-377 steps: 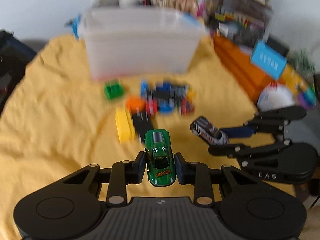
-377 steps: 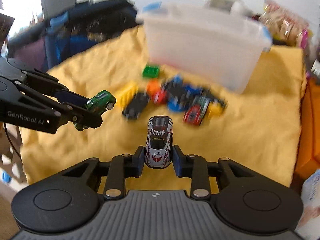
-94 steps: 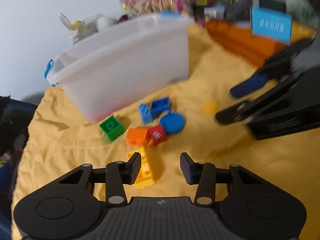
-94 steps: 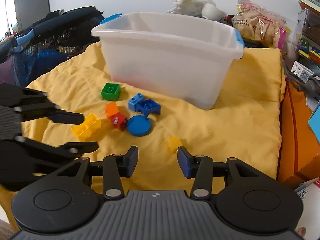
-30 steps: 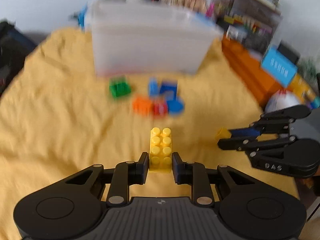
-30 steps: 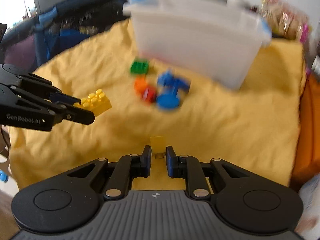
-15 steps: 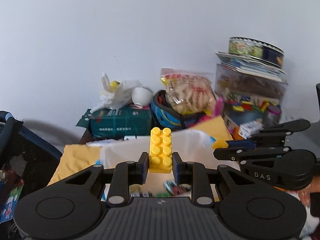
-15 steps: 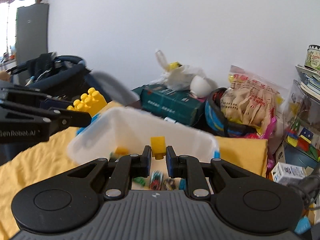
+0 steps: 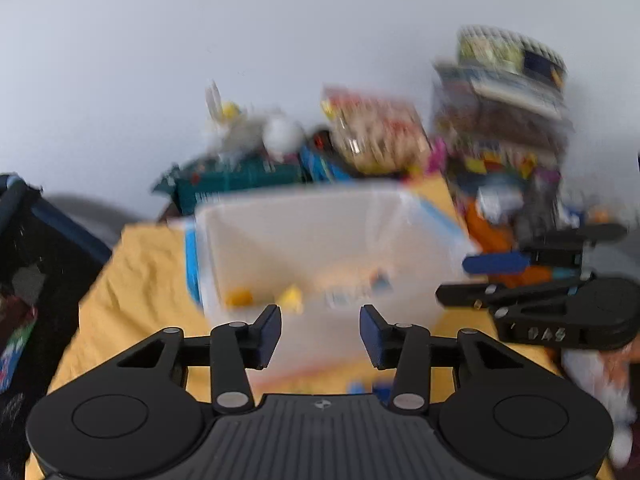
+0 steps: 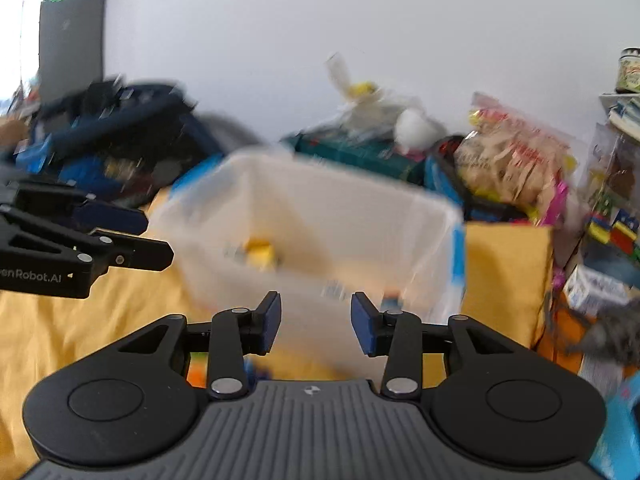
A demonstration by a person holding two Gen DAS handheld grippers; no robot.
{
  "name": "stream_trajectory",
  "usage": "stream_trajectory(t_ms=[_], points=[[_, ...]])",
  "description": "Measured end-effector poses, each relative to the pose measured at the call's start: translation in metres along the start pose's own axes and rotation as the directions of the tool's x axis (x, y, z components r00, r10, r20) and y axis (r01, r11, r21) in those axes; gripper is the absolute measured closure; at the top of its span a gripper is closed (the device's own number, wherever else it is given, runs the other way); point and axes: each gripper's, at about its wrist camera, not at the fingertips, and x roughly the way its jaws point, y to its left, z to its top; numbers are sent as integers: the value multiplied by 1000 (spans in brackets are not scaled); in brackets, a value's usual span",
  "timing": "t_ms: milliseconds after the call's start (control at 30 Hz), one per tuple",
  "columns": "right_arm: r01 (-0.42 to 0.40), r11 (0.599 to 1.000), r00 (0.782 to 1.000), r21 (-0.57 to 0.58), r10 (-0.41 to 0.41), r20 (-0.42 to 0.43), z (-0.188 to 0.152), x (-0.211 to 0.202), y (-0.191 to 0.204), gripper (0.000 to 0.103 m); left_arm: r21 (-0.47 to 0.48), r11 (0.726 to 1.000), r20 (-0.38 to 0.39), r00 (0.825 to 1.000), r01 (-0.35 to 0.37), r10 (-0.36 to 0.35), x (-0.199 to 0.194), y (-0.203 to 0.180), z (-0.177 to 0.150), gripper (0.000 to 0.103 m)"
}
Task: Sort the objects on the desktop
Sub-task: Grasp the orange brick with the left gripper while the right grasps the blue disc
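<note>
Bricks are in the bin (image 9: 320,248) now: I make out a yellow brick (image 9: 291,296) and an orange-yellow piece (image 9: 239,297) on its floor in the left view, with some blurred small toys beside them, and one yellow brick (image 10: 262,252) in the right view. Both pictures are smeared, so I cannot tell what the other pieces are.

My left tool (image 9: 319,330) is spread wide and carries nothing, hovering at the bin's near wall. My right tool (image 10: 315,322) is likewise released and bare, just beside the left one over the same wall; each shows in the other's view, (image 10: 132,236) and (image 9: 476,276), and I see nothing between those fingers either.

I judge this the end of a drop: both loads are in the bin, and the step in hand is pulling clear. Below the tools, on the yellow cloth (image 9: 140,272), I glimpse blue bits (image 9: 370,387) in the left view and an orange bit (image 10: 196,374) in the right, so sorting is not finished.

Next I would tilt both tools down toward the cloth in front of the bin, pick one piece for each, and line the fingers on either side before closing.
</note>
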Motion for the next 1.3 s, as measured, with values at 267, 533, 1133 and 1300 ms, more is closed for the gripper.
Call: stream_trajectory(t_ms=[267,533,1133,1300], points=[[-58,996,979,74,72,-193,-74,6,27,59,243,964,-231,972,107,-49,36,-20,-70,57],[-78,995,970,58,90,-224,-86,2,41,53,434,870,-333,939,232,-84,84,-22,-73,57],[-84,996,979,-11,80,-186,-80,37,47,50,4,990,-446,886,141,-124,-9,-12,-125,68],[-51,991,980,-126,26,-197,-81,66,57,51,18,995,-507,858,102,-79,-18,-17,-126,65]])
